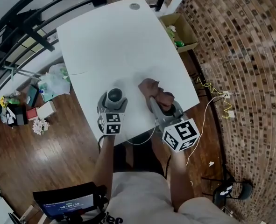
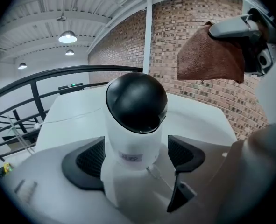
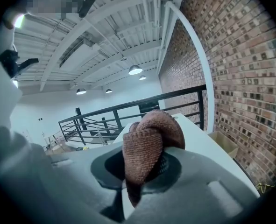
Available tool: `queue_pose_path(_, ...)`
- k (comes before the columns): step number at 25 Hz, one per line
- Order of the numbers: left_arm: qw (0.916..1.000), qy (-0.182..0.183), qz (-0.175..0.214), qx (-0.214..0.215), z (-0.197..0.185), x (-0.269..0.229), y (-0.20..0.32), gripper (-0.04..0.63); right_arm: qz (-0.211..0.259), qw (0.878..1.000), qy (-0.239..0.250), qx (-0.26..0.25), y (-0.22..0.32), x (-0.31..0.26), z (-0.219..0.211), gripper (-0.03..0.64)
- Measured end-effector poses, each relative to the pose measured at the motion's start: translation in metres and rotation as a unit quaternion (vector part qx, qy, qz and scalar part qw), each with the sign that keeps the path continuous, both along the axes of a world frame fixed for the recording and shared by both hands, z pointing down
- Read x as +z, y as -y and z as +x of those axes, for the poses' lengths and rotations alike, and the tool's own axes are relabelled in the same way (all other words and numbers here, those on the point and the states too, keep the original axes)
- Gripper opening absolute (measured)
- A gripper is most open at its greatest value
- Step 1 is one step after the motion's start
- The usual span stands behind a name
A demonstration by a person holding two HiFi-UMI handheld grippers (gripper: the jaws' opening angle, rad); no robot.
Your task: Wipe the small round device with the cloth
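The small round device (image 1: 115,96), a white body with a black dome (image 2: 137,101), stands near the white table's (image 1: 119,41) front edge. My left gripper (image 1: 113,104) sits around it with the jaws wide. The left pad (image 2: 88,164) lies against its side, while the right pad (image 2: 187,155) stands a little apart. My right gripper (image 1: 157,101) is shut on a bunched brown cloth (image 1: 154,90), held just right of the device and not touching it. In the left gripper view the cloth (image 2: 208,55) hangs up and to the right of the dome. The cloth (image 3: 149,141) bulges out between the right jaws.
An open cardboard box (image 1: 180,29) sits on the floor off the table's far right corner, by the brick wall. A black railing (image 1: 21,17) runs along the left. Bags and small items (image 1: 44,87) lie on the wood floor at the left. A round grommet (image 1: 135,6) marks the table's far edge.
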State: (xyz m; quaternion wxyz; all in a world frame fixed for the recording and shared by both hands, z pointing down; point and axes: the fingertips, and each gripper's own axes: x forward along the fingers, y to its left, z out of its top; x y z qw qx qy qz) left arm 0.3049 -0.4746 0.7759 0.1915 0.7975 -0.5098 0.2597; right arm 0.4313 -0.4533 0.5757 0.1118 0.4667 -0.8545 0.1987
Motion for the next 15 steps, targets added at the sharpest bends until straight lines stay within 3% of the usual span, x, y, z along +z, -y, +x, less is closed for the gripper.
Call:
queue_pose_path(4, 0.9989, 0.046, 0.001, -0.010, -0.003, 0.006, 0.001, 0.384, -0.002, 1.000, 0.000, 0.004, -0.003, 0.003, 0.000, 0.028)
queue_pose_path(6, 0.9988, 0.049, 0.001, -0.005, -0.002, 0.006, 0.001, 0.376, -0.002, 1.000, 0.000, 0.003, -0.005, 0.004, -0.001, 0.028)
queue_pose_path(11, 0.9990, 0.023, -0.029, 0.027, 0.001, 0.005, -0.001, 0.364, -0.010, 1.000, -0.005, -0.004, -0.007, 0.006, -0.006, 0.028)
queue_pose_path(15, 0.9962, -0.020, -0.057, 0.063, 0.006, -0.010, -0.009, 0.360, -0.009, 0.998, 0.014, -0.054, -0.013, -0.006, -0.021, 0.028)
